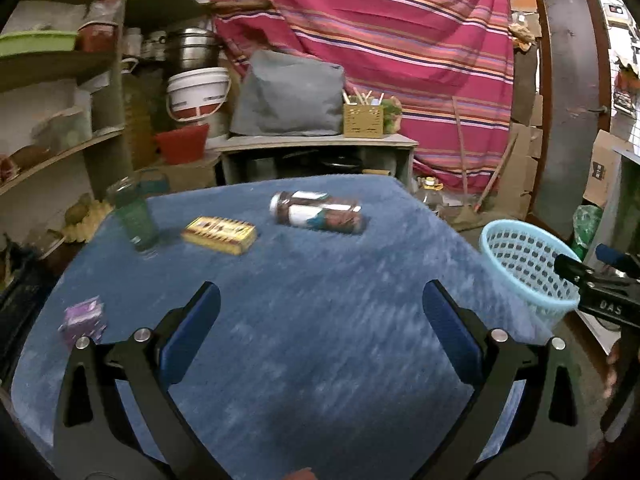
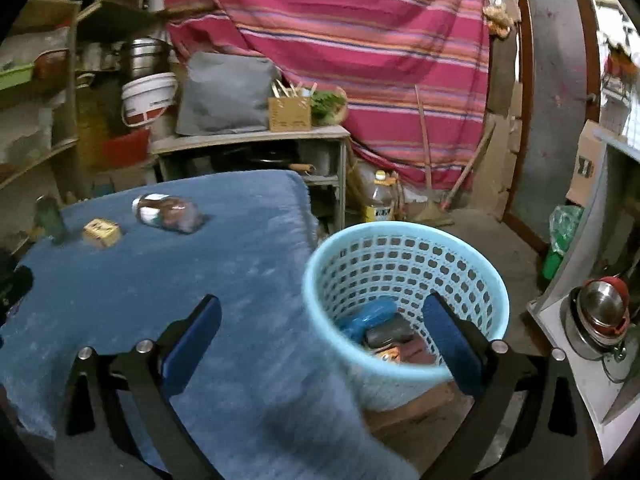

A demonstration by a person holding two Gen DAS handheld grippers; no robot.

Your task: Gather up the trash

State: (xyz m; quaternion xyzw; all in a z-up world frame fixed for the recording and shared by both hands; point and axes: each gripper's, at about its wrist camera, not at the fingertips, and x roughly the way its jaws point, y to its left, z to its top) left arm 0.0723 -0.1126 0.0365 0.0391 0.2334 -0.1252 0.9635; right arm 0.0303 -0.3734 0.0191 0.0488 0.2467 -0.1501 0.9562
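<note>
A light blue perforated basket stands off the right edge of the blue-covered table and holds several pieces of trash, one of them blue. On the table lie a labelled jar on its side, a yellow box, a small purple carton and an upright green bottle. My left gripper is open and empty above the table's near part. My right gripper is open and empty, straddling the basket's near rim. The basket also shows in the left wrist view.
Shelves with pots and tubs stand at the left. A low cabinet with a grey bag and a wooden holder is behind the table. A striped curtain hangs behind. Steel bowls sit on a ledge at the right.
</note>
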